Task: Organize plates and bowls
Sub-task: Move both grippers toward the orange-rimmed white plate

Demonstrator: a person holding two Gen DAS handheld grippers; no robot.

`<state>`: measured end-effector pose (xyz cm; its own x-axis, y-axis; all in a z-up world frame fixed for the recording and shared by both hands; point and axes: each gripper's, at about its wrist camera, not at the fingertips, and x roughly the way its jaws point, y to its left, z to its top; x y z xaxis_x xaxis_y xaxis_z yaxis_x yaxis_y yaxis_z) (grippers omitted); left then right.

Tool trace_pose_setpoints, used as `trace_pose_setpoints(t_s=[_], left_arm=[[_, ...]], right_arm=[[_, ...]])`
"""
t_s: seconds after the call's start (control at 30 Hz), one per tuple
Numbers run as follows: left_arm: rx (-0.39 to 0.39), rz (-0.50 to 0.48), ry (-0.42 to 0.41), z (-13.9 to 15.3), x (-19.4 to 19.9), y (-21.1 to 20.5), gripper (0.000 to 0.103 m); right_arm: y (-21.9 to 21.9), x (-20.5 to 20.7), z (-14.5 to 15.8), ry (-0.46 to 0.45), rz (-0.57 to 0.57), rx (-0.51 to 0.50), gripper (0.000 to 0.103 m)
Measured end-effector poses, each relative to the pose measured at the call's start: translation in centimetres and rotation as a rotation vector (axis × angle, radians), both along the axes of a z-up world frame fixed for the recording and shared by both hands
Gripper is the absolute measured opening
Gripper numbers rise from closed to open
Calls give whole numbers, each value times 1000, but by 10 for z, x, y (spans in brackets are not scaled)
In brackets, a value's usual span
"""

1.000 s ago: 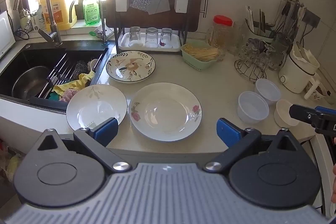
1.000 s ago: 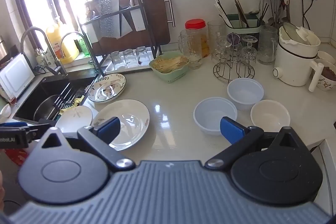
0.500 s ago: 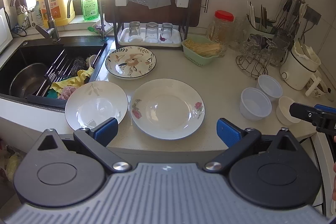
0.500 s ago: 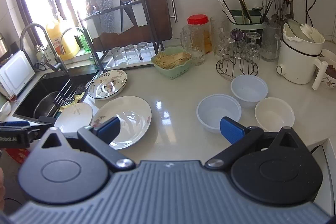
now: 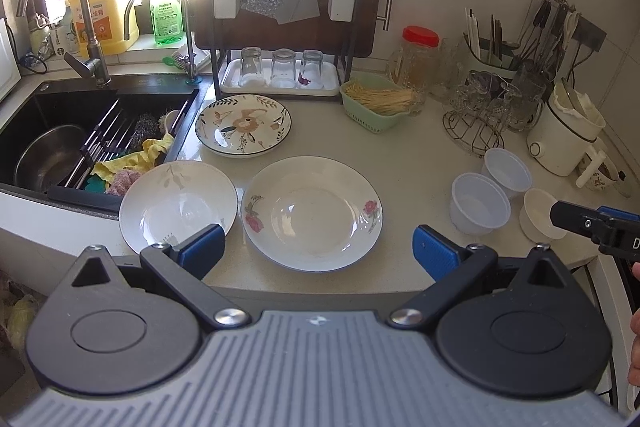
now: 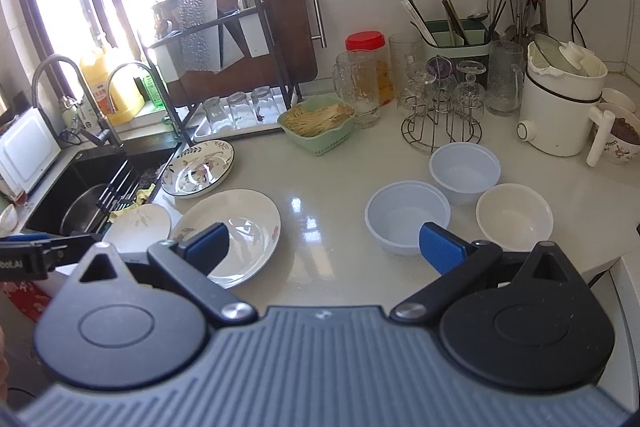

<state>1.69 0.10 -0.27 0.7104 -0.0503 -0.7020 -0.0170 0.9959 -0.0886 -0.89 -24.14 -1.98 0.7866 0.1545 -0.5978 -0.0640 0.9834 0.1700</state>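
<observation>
Three plates lie on the pale counter: a rose-printed plate (image 5: 312, 213), a white leaf-printed plate (image 5: 178, 201) to its left by the sink, and a floral dark-rimmed plate (image 5: 244, 125) behind them. To the right stand two pale blue bowls (image 5: 480, 203) (image 5: 507, 171) and a cream bowl (image 5: 538, 215). My left gripper (image 5: 318, 253) hangs open above the counter's front edge, before the rose plate. My right gripper (image 6: 324, 245) is open and empty too, between the rose plate (image 6: 228, 235) and the nearer blue bowl (image 6: 406, 215). Its dark tip shows at the right edge of the left wrist view.
A black sink (image 5: 52, 131) with a steel pot and cloths lies at the left. A dish rack (image 5: 280, 27) with upturned glasses, a green basket (image 5: 376, 103), a red-lidded jar (image 5: 416, 59), a wire glass stand (image 5: 480, 119) and a white kettle (image 5: 564, 135) line the back.
Both grippers have moved slightly forward and up over the counter, so the plates and bowls sit a little lower and nearer in view. Both stay open and empty.
</observation>
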Motion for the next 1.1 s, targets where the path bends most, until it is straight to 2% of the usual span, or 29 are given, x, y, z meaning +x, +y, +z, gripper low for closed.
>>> trace_pose_setpoints(t_s=[0.43,1.1], left_arm=[[-15,3,-13,4,-9,-2,102],[1,3,-17,7,-14,-11,102]], right_arm=[[-4,-11,6,-35,-15,-14,103],[-9,-12,10,-59,-2,-10,103]])
